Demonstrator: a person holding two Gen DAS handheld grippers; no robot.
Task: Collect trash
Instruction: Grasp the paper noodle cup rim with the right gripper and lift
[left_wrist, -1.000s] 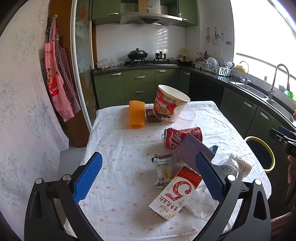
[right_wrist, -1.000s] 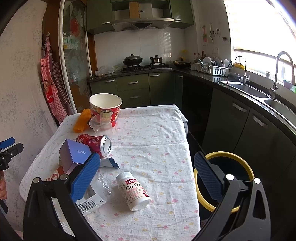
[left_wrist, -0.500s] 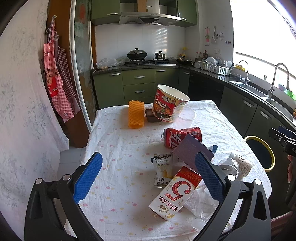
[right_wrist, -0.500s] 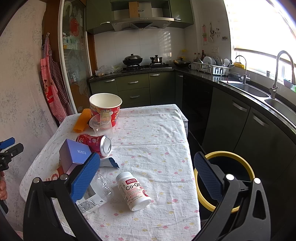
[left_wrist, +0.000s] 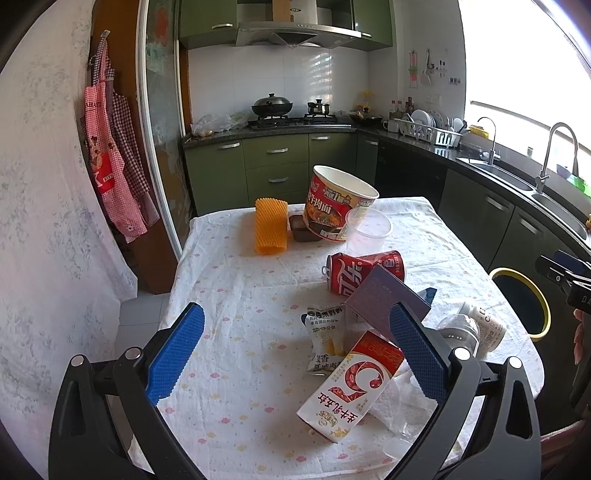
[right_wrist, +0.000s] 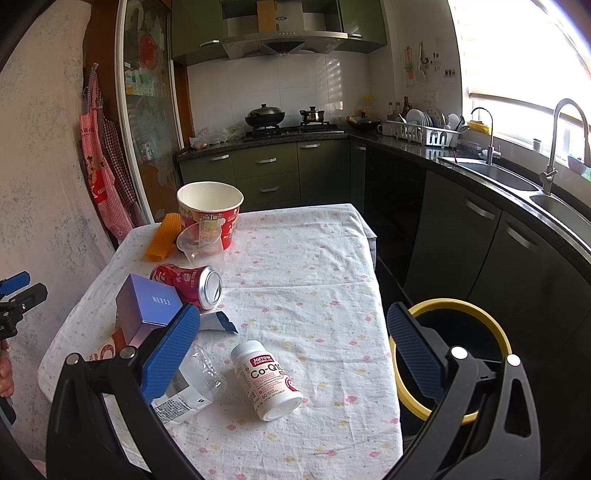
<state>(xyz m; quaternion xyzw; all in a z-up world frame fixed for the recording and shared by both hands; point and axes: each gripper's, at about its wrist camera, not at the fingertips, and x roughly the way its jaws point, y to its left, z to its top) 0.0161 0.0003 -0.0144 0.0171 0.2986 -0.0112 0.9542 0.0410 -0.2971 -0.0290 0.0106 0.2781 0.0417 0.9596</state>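
Observation:
Trash lies on the cloth-covered table: a red-and-white milk carton, a snack packet, a purple box, a crushed red can, a noodle cup, a clear cup and an orange foam sleeve. My left gripper hangs open above the near table edge, empty. My right gripper is open too, over a white pill bottle and a crumpled clear bottle. A black bin with a yellow rim stands right of the table.
Green cabinets and a stove line the back wall. A counter with a sink and dish rack runs along the right. Aprons hang on the left wall. A small brown tray sits by the noodle cup.

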